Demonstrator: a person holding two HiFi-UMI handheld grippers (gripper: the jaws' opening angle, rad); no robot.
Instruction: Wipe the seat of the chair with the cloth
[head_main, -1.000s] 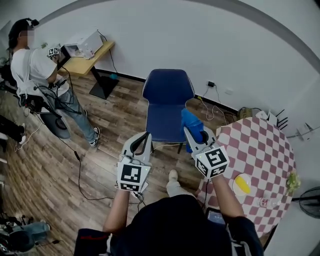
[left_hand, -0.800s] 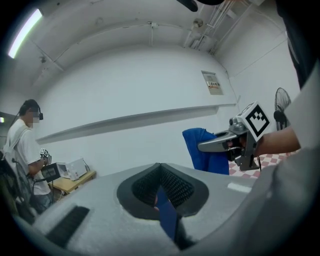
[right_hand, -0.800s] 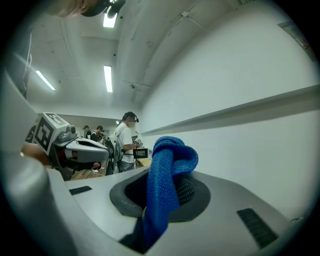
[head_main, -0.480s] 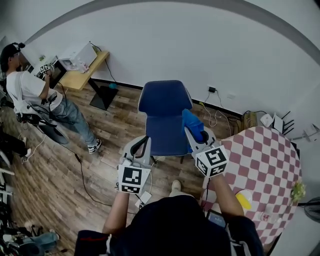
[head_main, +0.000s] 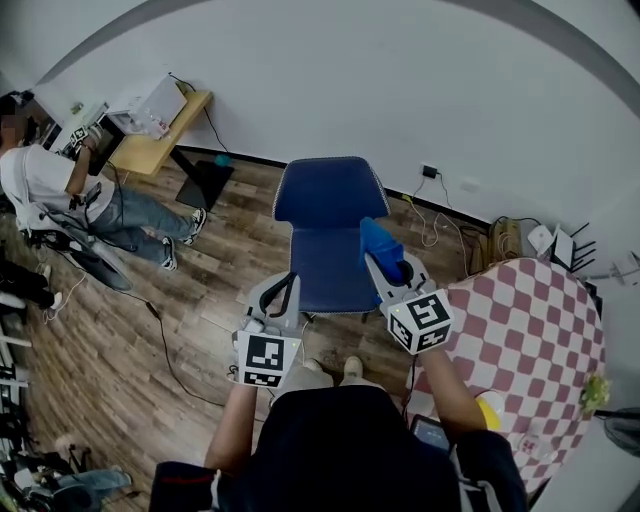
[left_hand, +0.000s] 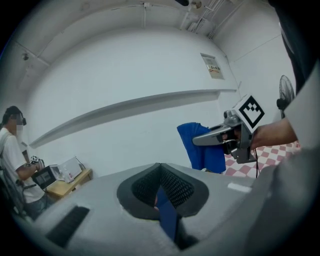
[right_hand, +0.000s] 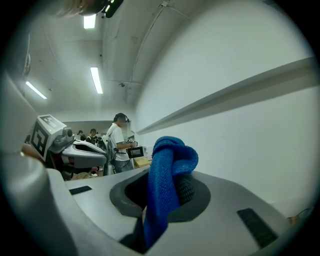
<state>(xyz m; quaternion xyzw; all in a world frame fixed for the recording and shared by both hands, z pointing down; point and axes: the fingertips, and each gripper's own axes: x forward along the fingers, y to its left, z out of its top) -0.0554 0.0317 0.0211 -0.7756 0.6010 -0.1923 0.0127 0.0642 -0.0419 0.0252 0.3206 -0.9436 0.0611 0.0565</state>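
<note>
Cloth first, from the head view: the blue cloth (head_main: 381, 240) was bunched in the jaws of the right gripper (head_main: 374, 262) and stood up past its tips. I took that for a carrying hold rather than a wiping one. The seat (head_main: 322, 268) of the blue chair (head_main: 328, 190) lay just beyond and below both pairs of tips. The left gripper (head_main: 284, 284) was near its front left corner and the right gripper over its right edge. The cloth looked clear of the seat, though I couldn't be sure. Both grippers seemed lined up at the chair to start the wipe.

From the left gripper view, the left gripper (left_hand: 160, 169) had its jaws together and gripped nothing. A blue sliver showed in the slit below them, probably the chair beyond. Off to its right, the right gripper (left_hand: 220, 136) carried the cloth (left_hand: 200, 150). A notice (left_hand: 214, 66) hung on the wall, too small to read.

From the right gripper view, the jaws were clamped on the cloth (right_hand: 172, 155), with a thick fold humped over the tips. The left gripper (right_hand: 87, 150) sat off to the left. The marker cubes (right_hand: 45, 129) bore only black-and-white squares, and I saw no brand or legible wording anywhere.
</note>
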